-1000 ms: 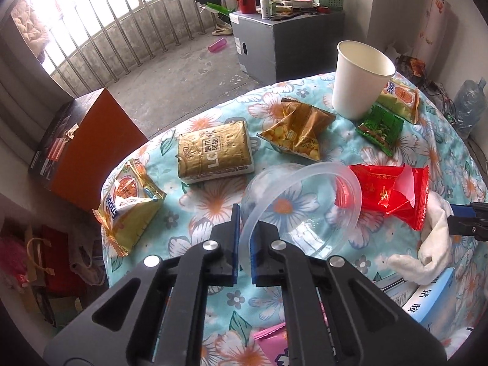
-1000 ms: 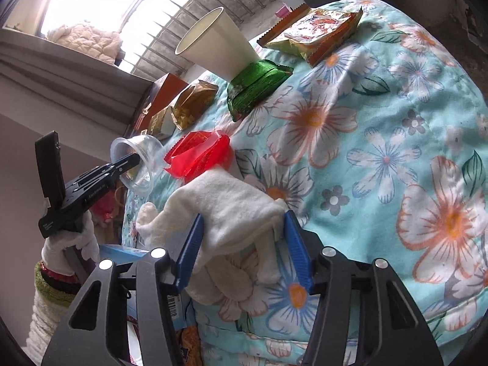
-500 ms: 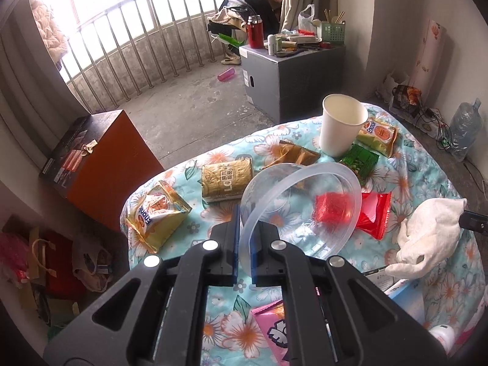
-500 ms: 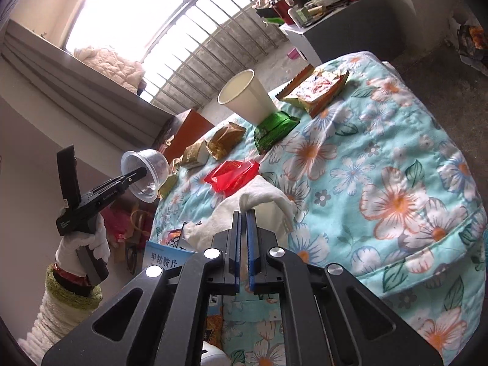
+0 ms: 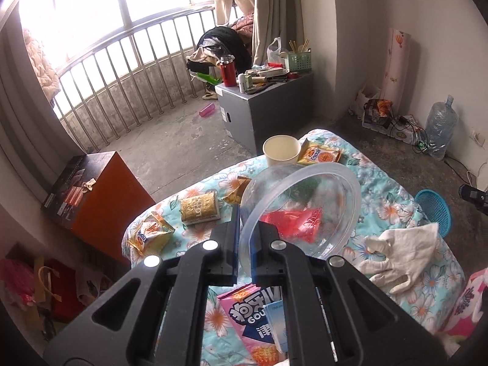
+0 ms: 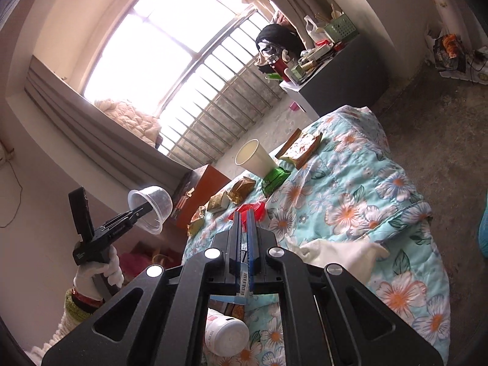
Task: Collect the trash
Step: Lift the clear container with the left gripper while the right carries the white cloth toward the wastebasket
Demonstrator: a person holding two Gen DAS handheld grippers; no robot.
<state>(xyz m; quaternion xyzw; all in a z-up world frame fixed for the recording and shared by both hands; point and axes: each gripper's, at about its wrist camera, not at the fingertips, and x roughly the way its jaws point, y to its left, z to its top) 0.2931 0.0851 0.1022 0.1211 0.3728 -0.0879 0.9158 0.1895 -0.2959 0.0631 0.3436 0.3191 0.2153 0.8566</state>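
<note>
Both wrist views overlook floral table (image 5: 378, 183), raised.

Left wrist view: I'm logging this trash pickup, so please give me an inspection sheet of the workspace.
Surface: floral bedspread, littered.
Job's things: clear plastic bowl, paper cup, red wrapper, gold packet; blue basket on the floor.
Clutter: white glove, pink box.
Grippers: left gripper shut on the bowl's rim; right gripper shut, nothing seen held.
Cables: wires on the floor by the water jug.
Surroundings: grey cabinet, orange box, railing.
</note>
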